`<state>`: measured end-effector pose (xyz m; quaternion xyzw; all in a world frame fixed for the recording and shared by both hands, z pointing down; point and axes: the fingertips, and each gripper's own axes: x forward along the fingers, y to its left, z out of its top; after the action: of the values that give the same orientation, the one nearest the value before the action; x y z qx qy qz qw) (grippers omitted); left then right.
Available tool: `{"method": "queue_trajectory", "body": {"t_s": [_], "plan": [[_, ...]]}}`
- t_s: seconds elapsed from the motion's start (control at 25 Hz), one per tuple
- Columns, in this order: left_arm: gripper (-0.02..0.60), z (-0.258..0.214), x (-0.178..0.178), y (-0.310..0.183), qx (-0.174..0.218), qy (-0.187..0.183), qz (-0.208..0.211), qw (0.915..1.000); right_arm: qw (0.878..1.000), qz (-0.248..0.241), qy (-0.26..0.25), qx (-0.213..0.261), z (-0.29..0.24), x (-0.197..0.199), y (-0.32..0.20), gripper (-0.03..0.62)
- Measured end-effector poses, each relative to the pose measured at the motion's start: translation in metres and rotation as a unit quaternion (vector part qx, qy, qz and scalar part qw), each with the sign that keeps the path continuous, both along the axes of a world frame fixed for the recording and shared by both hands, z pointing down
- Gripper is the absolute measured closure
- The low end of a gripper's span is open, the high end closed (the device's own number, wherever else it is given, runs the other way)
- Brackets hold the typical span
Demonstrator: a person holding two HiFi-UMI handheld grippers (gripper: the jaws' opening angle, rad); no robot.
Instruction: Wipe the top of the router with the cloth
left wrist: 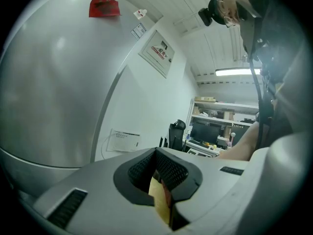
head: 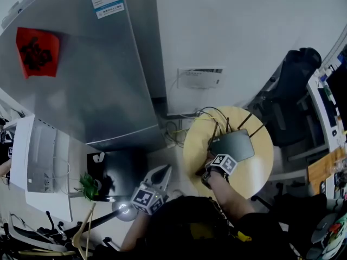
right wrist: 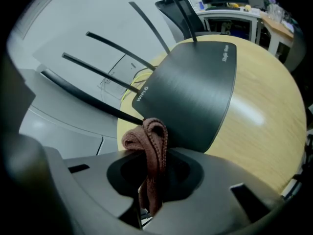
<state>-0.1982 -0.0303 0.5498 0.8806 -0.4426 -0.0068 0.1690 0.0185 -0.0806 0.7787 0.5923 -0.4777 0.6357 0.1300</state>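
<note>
From the head view, the dark grey router point(head: 234, 145) lies flat on a round wooden table point(head: 260, 172), with its antennas pointing away from the person. The right gripper point(head: 213, 166) is at the router's near left edge. The left gripper point(head: 161, 176) hangs well to the left of the router, off the table. A silver fridge point(head: 81, 75) stands farther left of the router and a black office chair point(head: 293, 96) is to the router's right.

In the left gripper view, the left gripper point(left wrist: 157, 153) has its jaws brought together with nothing between them. It is raised and points at the fridge point(left wrist: 54, 82) and the white wall, so the router is out of this view.

In the right gripper view, the right gripper point(right wrist: 155, 156) is clamped on a brown cloth point(right wrist: 146, 136). The cloth's folded bunch sticks up past the jaw tips at the near corner of the router point(right wrist: 190, 92), beside the base of an antenna point(right wrist: 93, 99). The router's brushed top is bare beyond the cloth. The table point(right wrist: 264, 116) shows to the router's right.
</note>
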Motion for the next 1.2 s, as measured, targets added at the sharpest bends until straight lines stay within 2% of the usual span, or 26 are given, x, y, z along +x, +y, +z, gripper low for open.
{"method": "queue_trajectory", "body": {"t_s": [0.16,0.44,0.76,0.96,1.08,1.16,1.2], "plan": [[0.578,-0.002,0.004,-0.001,-0.001,0.005,-0.009,0.9999,1.0,-0.013,-0.008,-0.01,0.003,-0.001,0.009,0.533],[0.579,0.001,0.012,0.003,-0.005,0.009,-0.015,0.9998,0.998,-0.059,0.022,-0.015,0.01,0.008,0.027,0.533],[0.579,-0.002,0.026,0.004,-0.002,0.0,-0.017,0.9999,0.983,-0.178,0.049,0.005,0.011,0.014,0.032,0.533],[0.579,-0.004,0.05,0.009,0.01,-0.023,-0.02,0.9995,0.956,-0.283,0.081,0.011,0.012,0.021,0.043,0.533],[0.58,-0.01,0.064,0.012,0.015,-0.022,-0.033,0.9991,0.94,-0.329,0.091,0.015,0.014,0.026,0.049,0.533],[0.579,-0.015,0.073,0.015,0.014,-0.018,-0.046,0.9987,0.919,-0.379,0.108,0.018,0.015,0.031,0.053,0.533],[0.58,-0.017,0.076,0.016,0.015,-0.017,-0.053,0.9983,0.902,-0.412,0.124,0.022,0.014,0.033,0.053,0.533]]}}
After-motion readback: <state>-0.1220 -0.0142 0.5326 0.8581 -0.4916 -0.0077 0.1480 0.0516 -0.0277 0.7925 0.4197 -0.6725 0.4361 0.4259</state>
